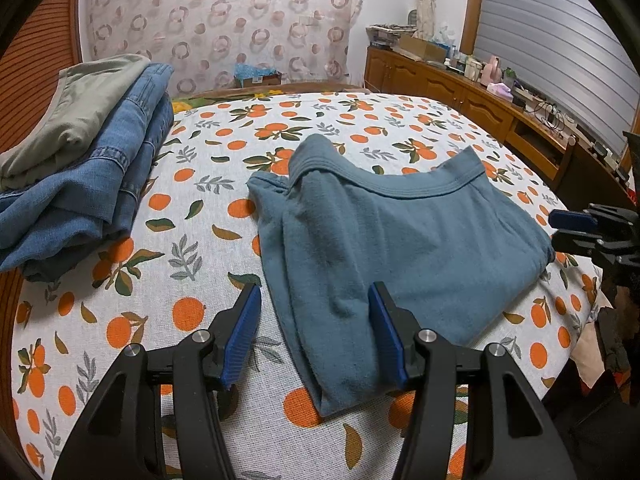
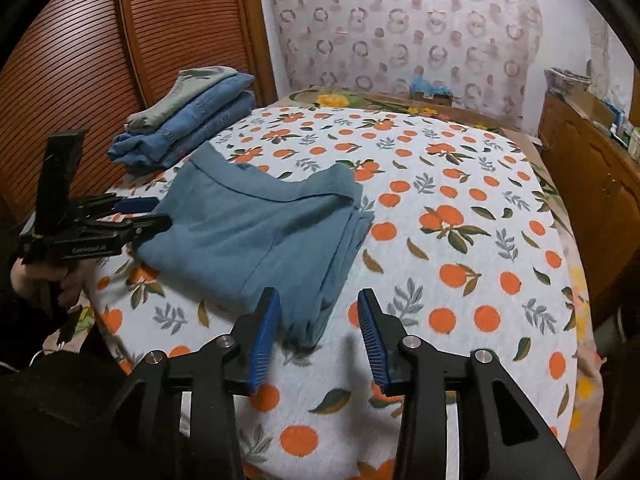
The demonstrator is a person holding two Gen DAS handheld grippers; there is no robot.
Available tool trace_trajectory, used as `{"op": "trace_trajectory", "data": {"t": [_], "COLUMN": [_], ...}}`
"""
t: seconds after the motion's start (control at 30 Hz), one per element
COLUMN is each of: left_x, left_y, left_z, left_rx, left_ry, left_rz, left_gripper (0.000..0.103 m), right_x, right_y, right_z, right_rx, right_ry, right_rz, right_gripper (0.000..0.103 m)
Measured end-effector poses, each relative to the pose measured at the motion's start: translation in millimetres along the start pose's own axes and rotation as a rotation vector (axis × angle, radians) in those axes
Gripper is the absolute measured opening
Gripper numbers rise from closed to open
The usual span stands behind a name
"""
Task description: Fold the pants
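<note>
Blue-grey pants (image 1: 400,232) lie folded on the bed (image 1: 200,280), right in front of both my hand-held grippers, left (image 1: 316,332) and right (image 2: 316,332), jaws apart, empty. Left's nearer.

Bedsheet (image 2: 460,184) free right of pants (image 2: 248,232); clothes pile (image 2: 188,120) blocks far-left.

A home bedroom: a bed (image 2: 460,208) in orange-print sheet, a cluttered wooden sideboard (image 1: 460,88).

both grippers point forward and downward. the left gripper (image 1: 314,334) has its jaws spread apart, nothing pressed between them. the right gripper (image 2: 316,336) likewise has its jaws apart and grips nothing.
</note>
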State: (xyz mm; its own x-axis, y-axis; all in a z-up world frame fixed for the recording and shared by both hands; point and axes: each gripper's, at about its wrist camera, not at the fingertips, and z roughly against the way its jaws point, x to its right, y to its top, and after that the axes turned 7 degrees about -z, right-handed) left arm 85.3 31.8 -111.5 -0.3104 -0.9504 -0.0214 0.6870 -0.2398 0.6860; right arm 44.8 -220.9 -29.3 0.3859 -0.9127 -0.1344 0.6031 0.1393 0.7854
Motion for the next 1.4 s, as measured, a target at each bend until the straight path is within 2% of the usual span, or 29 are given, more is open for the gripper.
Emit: {"op": "trace_trajectory", "data": {"t": [0.13,0.53,0.83,1.1,1.4], "left_x": [-0.3,-0.9,0.1,-3.9,-19.7], "left_y": [-0.2,-0.3,0.5,25.8,46.4], "left_z": [0.0,-0.3,0.4,10.5,-13.8], "left_rx": [0.001,0.001,-0.006,0.039,0.0], "left_ry": [0.0,-0.002,-0.007,-0.014,-0.035], "left_rz": [0.0,0.002,0.01,0.01,0.018], "left_gripper": [0.056,0.056,0.056,0.056,0.056], "right_x": [1.6,-1.3,-1.0,0.1,0.4], "right_y": [8.4,34.1,38.5,39.6,42.1], "right_z": [-11.8,-49.6,-70.2,-71.6,-76.6], "right_rx": [-0.009,-0.035,-0.059,-0.058,-0.053], "right_ry": [-0.017,-0.045,-0.064,-0.068,-0.07], "right_rz": [-0.023,-0.056,-0.062,-0.052,-0.026], "right_gripper": [0.047,0.049,0.052,0.053,0.053]}}
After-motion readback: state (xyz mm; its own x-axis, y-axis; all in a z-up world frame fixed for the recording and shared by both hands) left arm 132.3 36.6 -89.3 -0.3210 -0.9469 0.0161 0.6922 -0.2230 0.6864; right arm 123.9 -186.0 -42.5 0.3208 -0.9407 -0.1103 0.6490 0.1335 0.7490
